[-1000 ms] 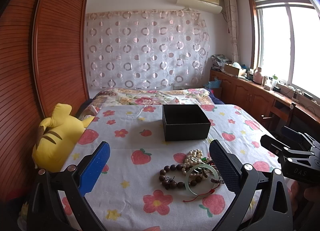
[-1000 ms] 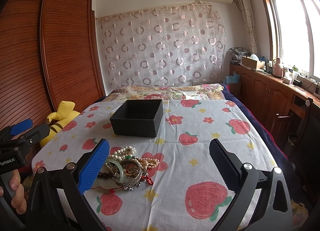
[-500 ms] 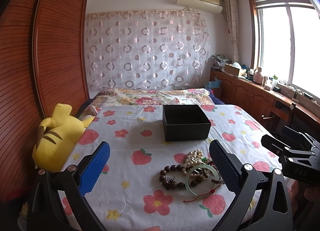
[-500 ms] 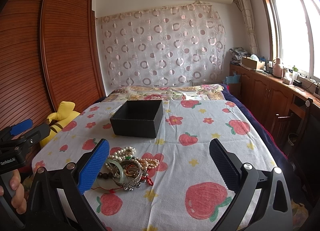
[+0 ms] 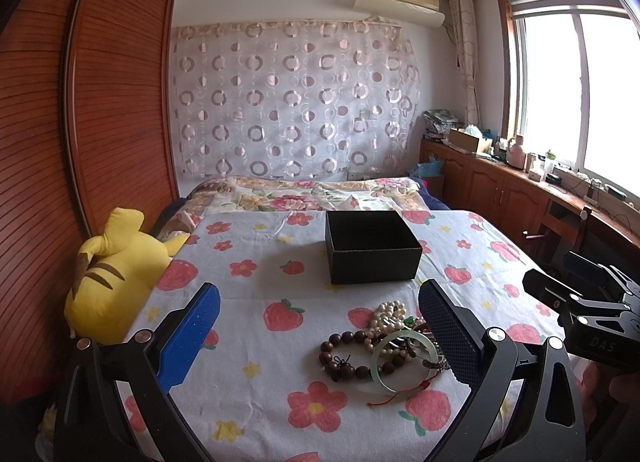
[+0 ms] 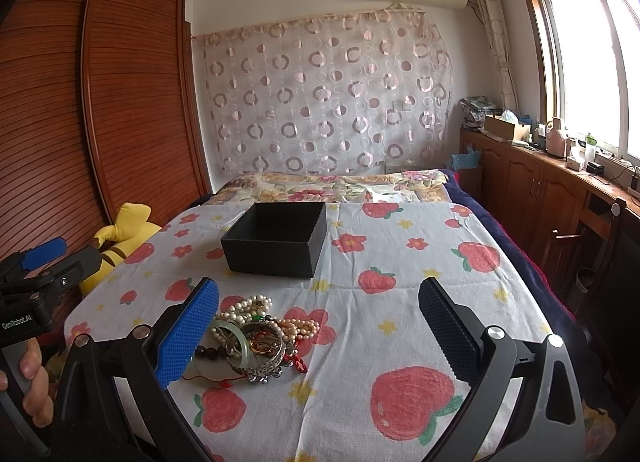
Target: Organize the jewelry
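A pile of jewelry (image 5: pixel 384 342) lies on the strawberry-print bedspread: dark wooden beads, a pale green bangle, pearls and a red cord. It also shows in the right wrist view (image 6: pixel 256 338), with a silver bangle on top. An open, empty black box (image 5: pixel 370 248) stands behind the pile, also in the right wrist view (image 6: pixel 276 240). My left gripper (image 5: pixel 320 326) is open and empty, with the pile near its right finger. My right gripper (image 6: pixel 318 328) is open and empty, with the pile by its left finger.
A yellow plush toy (image 5: pixel 116 274) lies at the bed's left edge beside a wooden wardrobe (image 5: pixel 80 141). A folded floral quilt (image 5: pixel 304 193) lies at the far end. Wooden cabinets (image 6: pixel 540 189) and a chair (image 6: pixel 580 246) stand along the right under the window.
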Motion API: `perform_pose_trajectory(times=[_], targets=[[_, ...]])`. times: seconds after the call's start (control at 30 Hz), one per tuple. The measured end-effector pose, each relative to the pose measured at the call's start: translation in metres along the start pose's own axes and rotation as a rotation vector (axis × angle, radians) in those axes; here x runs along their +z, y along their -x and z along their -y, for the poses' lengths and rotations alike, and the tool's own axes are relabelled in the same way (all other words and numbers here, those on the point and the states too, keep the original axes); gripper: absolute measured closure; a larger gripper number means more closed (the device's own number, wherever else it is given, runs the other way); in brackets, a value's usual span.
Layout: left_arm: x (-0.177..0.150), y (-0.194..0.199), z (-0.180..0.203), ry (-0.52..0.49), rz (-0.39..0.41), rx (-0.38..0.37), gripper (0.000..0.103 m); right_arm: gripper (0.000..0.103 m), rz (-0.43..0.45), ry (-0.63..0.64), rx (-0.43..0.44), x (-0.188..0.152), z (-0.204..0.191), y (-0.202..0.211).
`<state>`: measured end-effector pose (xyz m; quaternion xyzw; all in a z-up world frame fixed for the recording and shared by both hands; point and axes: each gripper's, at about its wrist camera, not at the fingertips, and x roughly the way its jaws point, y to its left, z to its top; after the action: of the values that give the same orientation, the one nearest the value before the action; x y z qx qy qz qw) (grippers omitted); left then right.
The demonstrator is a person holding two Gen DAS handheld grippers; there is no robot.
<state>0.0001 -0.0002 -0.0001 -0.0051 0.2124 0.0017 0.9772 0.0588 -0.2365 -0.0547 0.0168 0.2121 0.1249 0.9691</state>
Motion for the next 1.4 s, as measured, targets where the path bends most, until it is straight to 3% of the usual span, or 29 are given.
perform_pose_trajectory(times=[0.97, 1.27, 1.4], targets=[[0.0, 0.0, 0.0, -0.001, -0.001, 0.0, 0.007, 0.002, 0.0, 0.001, 0.0, 0.0, -0.001, 0.001], [-0.011, -0.009, -0.008, -0.003, -0.059, -0.016, 0.007, 0.002, -0.041, 0.026, 0.055, -0.005, -0.003, -0.009], [-0.019, -0.02, -0.012, -0.003, -0.085, -0.032, 0.007, 0.011, -0.076, 0.053, 0.075, -0.006, -0.004, -0.015]])
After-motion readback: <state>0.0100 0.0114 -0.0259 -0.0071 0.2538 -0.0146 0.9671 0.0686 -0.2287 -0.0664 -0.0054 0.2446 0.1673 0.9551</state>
